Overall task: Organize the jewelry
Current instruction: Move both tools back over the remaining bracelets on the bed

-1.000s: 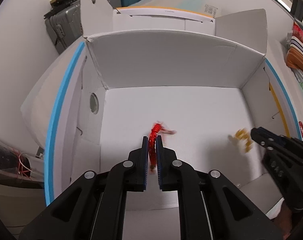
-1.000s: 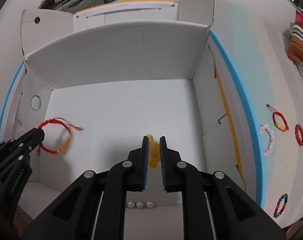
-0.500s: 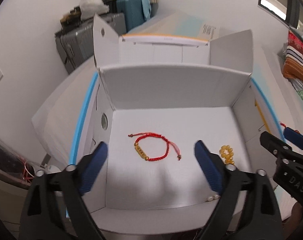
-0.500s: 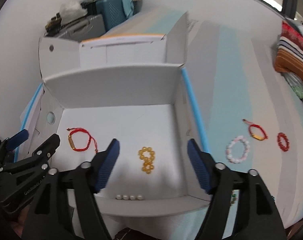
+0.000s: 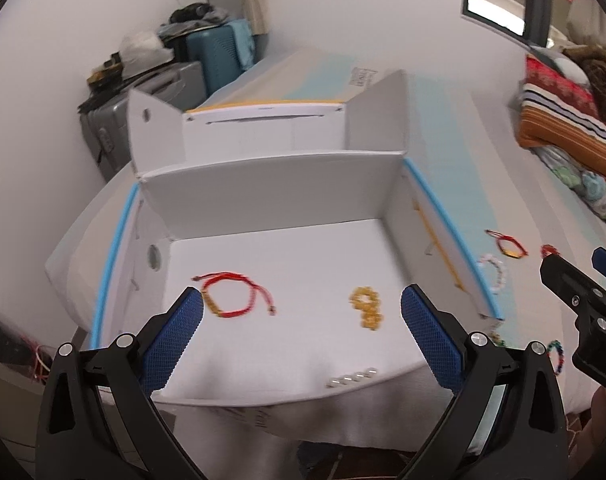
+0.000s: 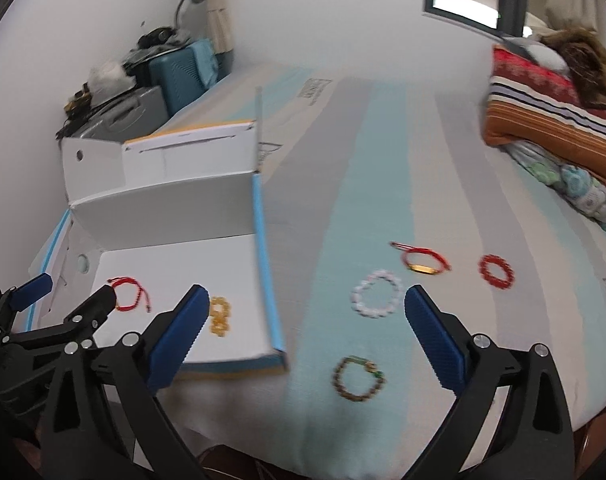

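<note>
Our right gripper point(image 6: 303, 320) and left gripper point(image 5: 301, 330), jaws just opened and empty; the white beaded bracelet point(image 6: 377, 294) beside the white cardboard box point(image 6: 269, 280) lies straight ahead of the right one

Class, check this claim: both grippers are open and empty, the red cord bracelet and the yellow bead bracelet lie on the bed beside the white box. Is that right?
Not quite. The red cord bracelet and the yellow bead bracelet lie inside the white box, as the left wrist view shows. The left gripper and the right gripper are indeed open and empty.
</note>
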